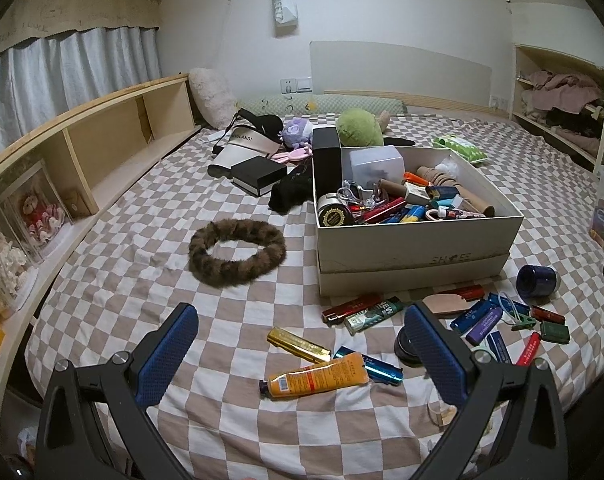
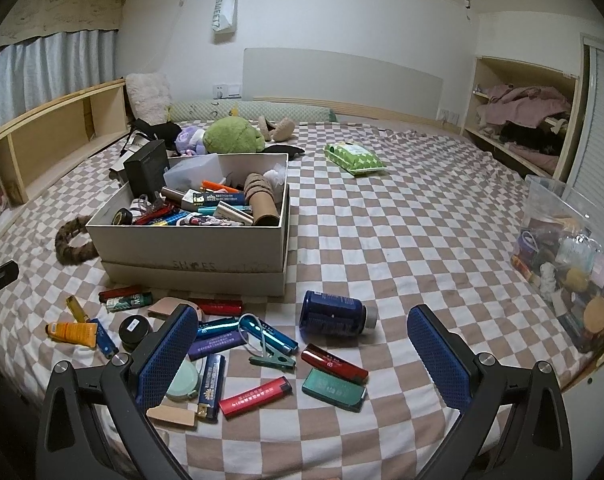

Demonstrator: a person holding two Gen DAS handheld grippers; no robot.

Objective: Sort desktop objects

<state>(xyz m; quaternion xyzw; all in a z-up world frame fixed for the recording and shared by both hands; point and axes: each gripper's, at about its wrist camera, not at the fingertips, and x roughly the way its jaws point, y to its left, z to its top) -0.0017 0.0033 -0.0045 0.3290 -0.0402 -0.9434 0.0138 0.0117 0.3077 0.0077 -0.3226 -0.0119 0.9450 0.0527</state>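
Two grippers hover over the checkered bedspread [image 2: 402, 216], both spread wide and holding nothing. Between the left gripper [image 1: 302, 344] fingers lies an orange tube [image 1: 316, 376], long axis running left to right, cap toward the left, beside a gold lighter [image 1: 297, 345] angled diagonally. Under the right gripper [image 2: 297, 350], a red lighter [image 2: 255, 396] slants up to the right, and a blue bottle [image 2: 334, 318] lies on its side, cap pointing right. Behind them stands the white shoebox [image 2: 189, 240], full of small items
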